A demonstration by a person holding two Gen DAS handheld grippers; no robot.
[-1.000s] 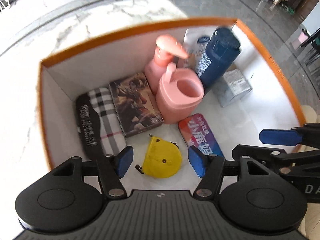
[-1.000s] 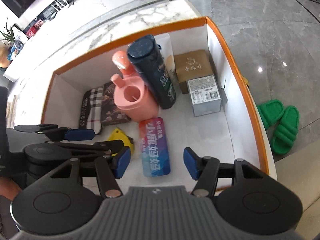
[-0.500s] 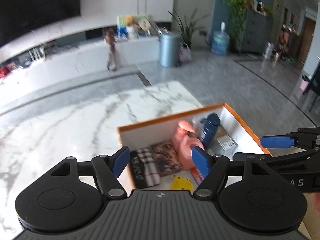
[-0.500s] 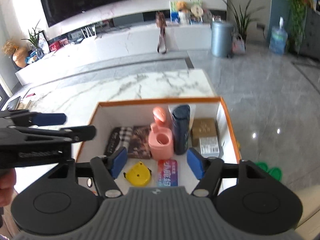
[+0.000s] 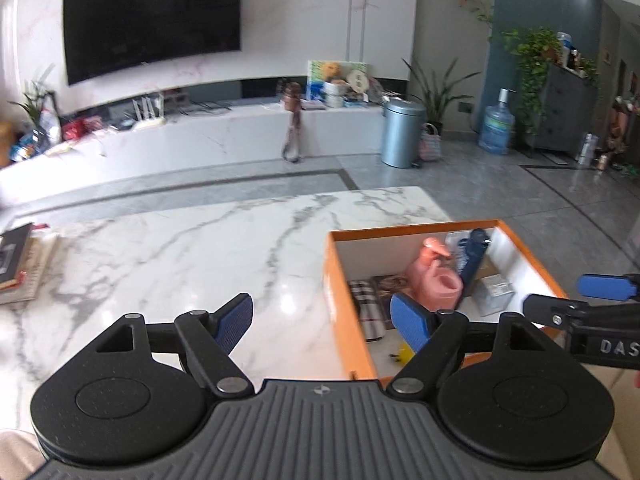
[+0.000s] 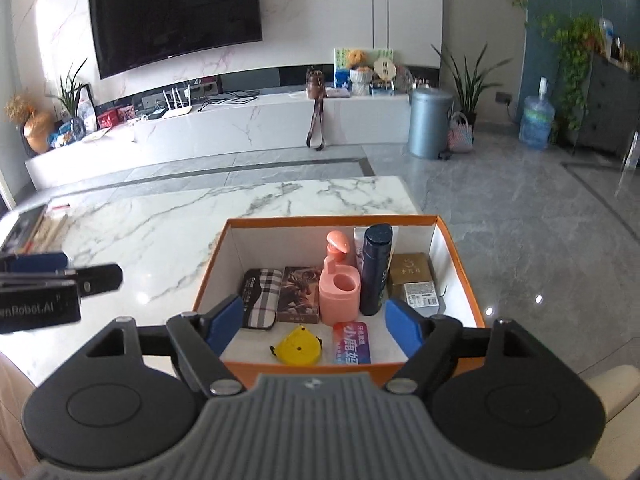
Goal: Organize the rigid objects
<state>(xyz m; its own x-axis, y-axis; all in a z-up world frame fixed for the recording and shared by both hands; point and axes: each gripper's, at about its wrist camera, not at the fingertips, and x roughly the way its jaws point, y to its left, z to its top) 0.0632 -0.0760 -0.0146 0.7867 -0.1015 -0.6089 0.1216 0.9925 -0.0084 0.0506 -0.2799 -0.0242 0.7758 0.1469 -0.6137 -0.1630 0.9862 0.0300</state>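
Right wrist view: the orange box [image 6: 460, 276] sits on the marble table [image 6: 160, 232], just ahead of and below the right gripper [image 6: 316, 322]. Its jaws, just widening, hold nothing. The left gripper [image 5: 324, 320], likewise spread and empty, has the box to its right.

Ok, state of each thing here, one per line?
Left tongs: open, empty, jaws just been opening.
Right tongs: open, empty, jaws just been opening.
Orange box: lidless, packed.
Pink pump bottle: upright.
Dark blue bottle: upright, capped.
Plaid case: flat.
Yellow tape measure: flat.
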